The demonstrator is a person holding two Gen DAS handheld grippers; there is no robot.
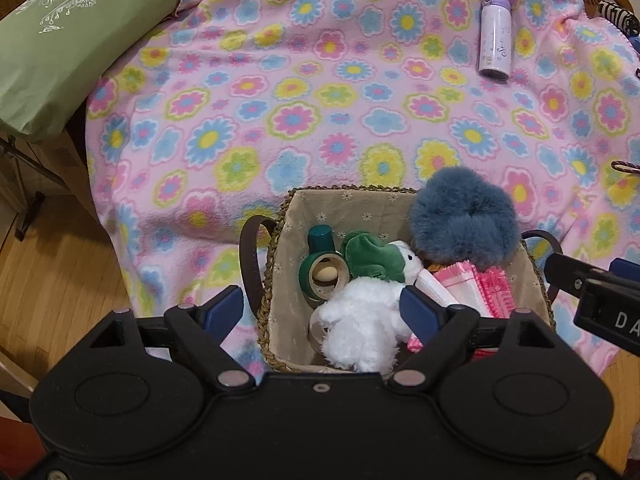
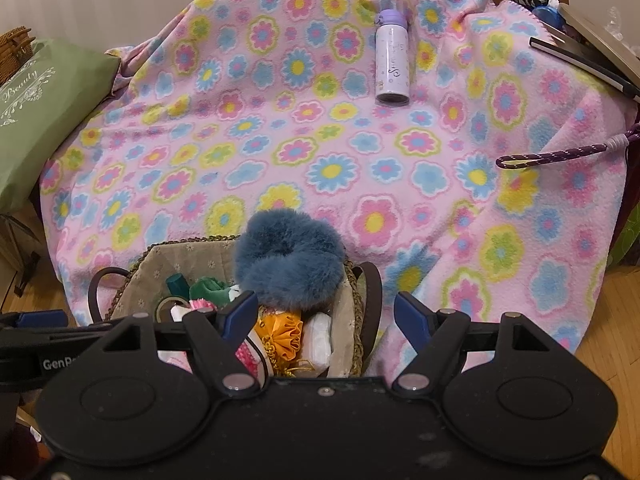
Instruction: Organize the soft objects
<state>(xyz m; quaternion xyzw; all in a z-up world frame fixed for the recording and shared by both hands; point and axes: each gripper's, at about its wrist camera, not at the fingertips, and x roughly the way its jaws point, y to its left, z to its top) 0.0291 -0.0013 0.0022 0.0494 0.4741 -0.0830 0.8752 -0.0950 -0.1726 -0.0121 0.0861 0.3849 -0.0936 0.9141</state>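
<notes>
A woven basket (image 1: 280, 216) (image 2: 132, 268) with beige lining stands at the near edge of a floral blanket. A fluffy blue scrunchie (image 1: 464, 220) (image 2: 288, 256) rests on its right rim. Inside lie a white plush (image 1: 360, 316), a green plush piece (image 1: 368, 256), green tape rolls (image 1: 320, 272), pink ruffled cloth (image 1: 480, 284) and an orange fabric piece (image 2: 280, 336). My left gripper (image 1: 324, 312) is open above the basket, its fingers astride the white plush without closing on it. My right gripper (image 2: 324, 316) is open over the basket's right side, just below the scrunchie.
A purple and white bottle (image 1: 496, 36) (image 2: 392, 60) lies at the back of the pink floral blanket (image 1: 320, 120) (image 2: 440, 184). A green "Beauty" bag (image 1: 60, 40) sits at the left. A purple cord loop (image 2: 560, 152) and books (image 2: 584, 52) lie at the right. Wood floor (image 1: 52, 272) lies below.
</notes>
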